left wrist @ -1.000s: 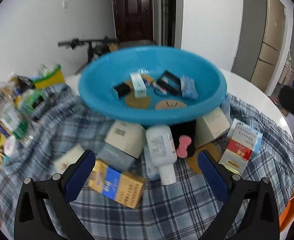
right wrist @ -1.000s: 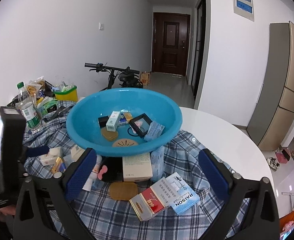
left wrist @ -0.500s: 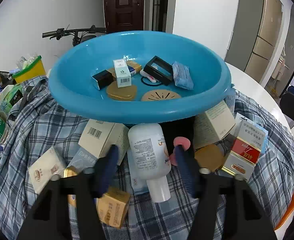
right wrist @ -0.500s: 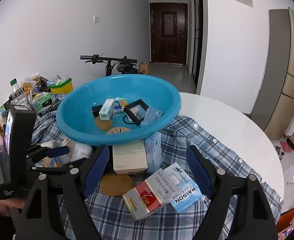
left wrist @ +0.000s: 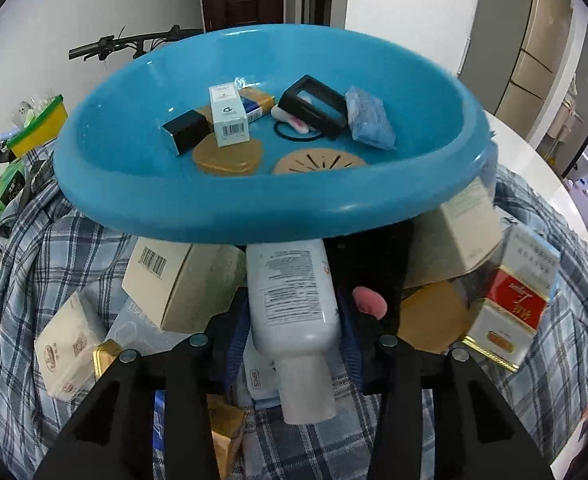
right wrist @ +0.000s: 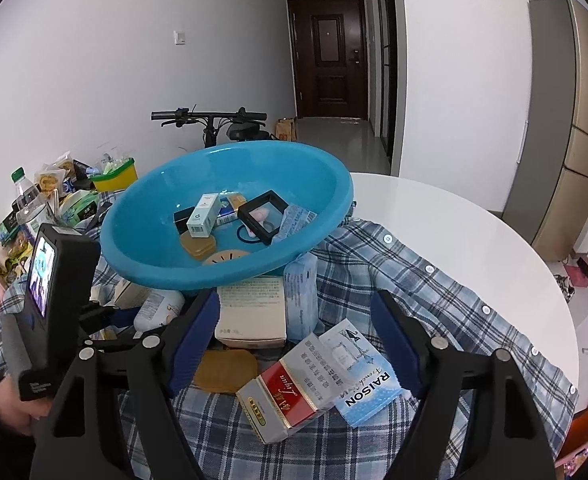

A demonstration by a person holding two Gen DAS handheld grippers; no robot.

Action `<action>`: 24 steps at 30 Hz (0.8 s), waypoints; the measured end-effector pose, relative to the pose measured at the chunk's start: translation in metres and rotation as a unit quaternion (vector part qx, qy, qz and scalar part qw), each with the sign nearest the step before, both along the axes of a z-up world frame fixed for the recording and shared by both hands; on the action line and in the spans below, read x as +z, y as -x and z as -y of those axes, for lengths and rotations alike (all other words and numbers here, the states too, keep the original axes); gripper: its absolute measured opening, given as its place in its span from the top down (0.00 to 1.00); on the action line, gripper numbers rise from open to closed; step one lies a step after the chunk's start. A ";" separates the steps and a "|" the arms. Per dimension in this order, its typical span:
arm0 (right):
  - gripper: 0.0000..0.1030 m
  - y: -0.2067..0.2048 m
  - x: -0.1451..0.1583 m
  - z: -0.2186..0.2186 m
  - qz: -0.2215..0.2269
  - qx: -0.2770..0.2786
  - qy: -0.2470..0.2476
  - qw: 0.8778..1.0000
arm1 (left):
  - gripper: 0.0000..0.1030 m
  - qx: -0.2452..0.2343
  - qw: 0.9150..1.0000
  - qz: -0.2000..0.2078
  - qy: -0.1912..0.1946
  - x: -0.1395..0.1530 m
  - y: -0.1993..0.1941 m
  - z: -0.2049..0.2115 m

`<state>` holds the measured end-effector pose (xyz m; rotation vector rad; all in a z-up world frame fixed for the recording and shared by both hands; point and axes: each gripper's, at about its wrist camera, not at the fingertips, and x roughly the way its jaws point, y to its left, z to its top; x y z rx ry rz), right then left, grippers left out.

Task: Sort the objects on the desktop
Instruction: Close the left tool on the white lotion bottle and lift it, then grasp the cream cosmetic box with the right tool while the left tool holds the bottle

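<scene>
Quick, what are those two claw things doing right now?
Left gripper: closed around the white lotion bottle, a pad on each side.
Right gripper: open, holding nothing, above the boxes near the blue basin.

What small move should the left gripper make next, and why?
Probably lift the white bottle straight up a little, then carry it to the blue basin. The left gripper is shut on the bottle's lower body, and the basin rim overhangs its far end, so pull back slightly first.

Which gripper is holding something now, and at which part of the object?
The left gripper holds the white plastic lotion bottle lying on its side; its fingers press both sides of the body, just above the cap. The right gripper is open and holds nothing.
</scene>
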<state>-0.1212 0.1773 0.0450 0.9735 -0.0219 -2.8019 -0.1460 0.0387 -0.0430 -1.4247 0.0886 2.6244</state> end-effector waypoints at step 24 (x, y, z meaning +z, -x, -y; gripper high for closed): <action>0.33 0.016 -0.040 0.029 0.053 0.068 0.009 0.996 | 0.60 0.030 0.997 -0.061 -0.043 0.031 -0.048 0.029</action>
